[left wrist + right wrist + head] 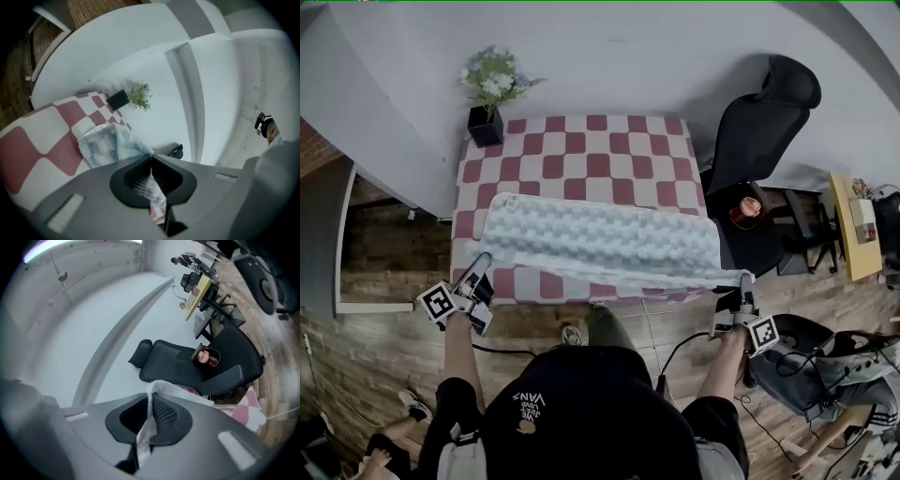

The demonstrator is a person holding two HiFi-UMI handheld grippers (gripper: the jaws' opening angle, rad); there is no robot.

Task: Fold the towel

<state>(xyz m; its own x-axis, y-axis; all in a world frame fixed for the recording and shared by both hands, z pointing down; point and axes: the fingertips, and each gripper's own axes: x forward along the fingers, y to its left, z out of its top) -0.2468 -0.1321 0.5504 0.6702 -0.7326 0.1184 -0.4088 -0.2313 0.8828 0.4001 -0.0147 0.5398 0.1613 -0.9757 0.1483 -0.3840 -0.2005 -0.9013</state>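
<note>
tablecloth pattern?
Dark red and white checkerboard tablecloth; clearest in the head view.

The towel (600, 239) lies across the near half of the bench (581, 150), long side running 9 to 3 o'clock. The potted plant (490, 89) sits on the bench's 11 o'clock corner, behind the towel. The office chair (764, 122) stands off the bench around 2 o'clock, with a cup (748, 211) on its seat. The left gripper (480, 264) is at the towel's 7 o'clock corner, the right gripper (742, 281) at 5 o'clock.
</note>
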